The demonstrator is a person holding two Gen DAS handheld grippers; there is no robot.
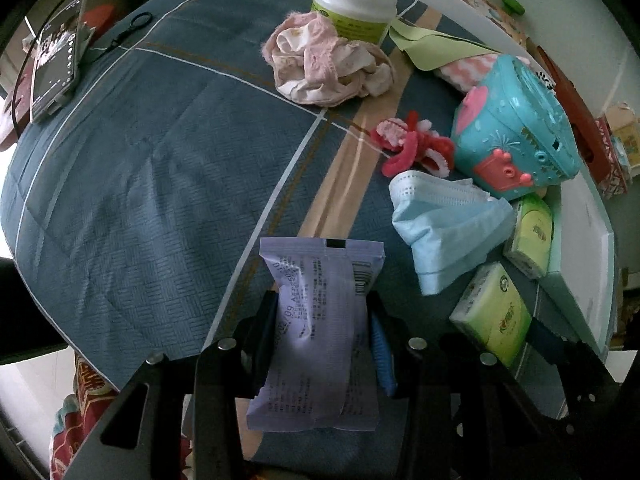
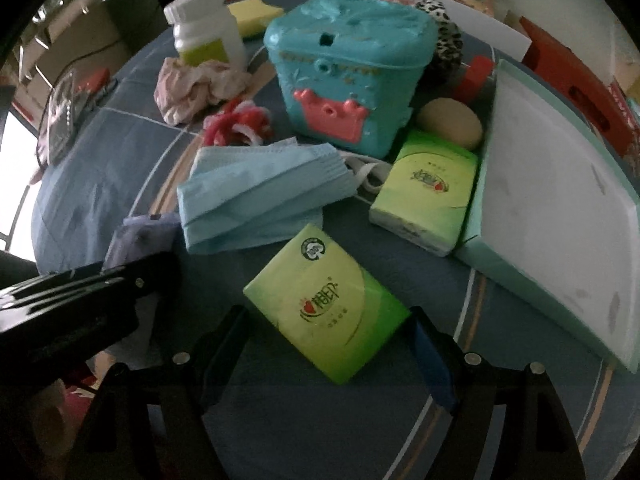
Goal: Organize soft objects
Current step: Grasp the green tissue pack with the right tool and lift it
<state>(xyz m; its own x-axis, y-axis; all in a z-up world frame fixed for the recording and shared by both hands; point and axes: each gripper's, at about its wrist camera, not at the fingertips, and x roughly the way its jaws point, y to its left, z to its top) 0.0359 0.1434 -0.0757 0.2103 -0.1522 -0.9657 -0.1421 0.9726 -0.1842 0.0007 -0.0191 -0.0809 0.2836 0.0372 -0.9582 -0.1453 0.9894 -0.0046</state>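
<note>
My left gripper [image 1: 322,320] is shut on a pale purple soft packet [image 1: 320,320], held over the blue quilted cover [image 1: 140,200]. In the right wrist view my right gripper [image 2: 328,328] is open, its fingers either side of a green tissue pack [image 2: 326,304] that lies on the cover. A second green tissue pack [image 2: 426,194] lies behind it, beside a blue face mask [image 2: 256,196]. The mask [image 1: 444,224] and both tissue packs [image 1: 492,312] also show in the left wrist view. A crumpled pink cloth [image 1: 324,68] and a red-and-white fuzzy toy [image 1: 412,146] lie further back.
A teal plastic box [image 2: 348,68] with a pink crown stands in the middle. A white pill bottle [image 2: 204,26] stands by the pink cloth. An open mint-green shallow box [image 2: 552,184] lies at the right. A phone [image 1: 54,64] leans at the far left. A beige sponge [image 2: 450,122] sits behind the tissue pack.
</note>
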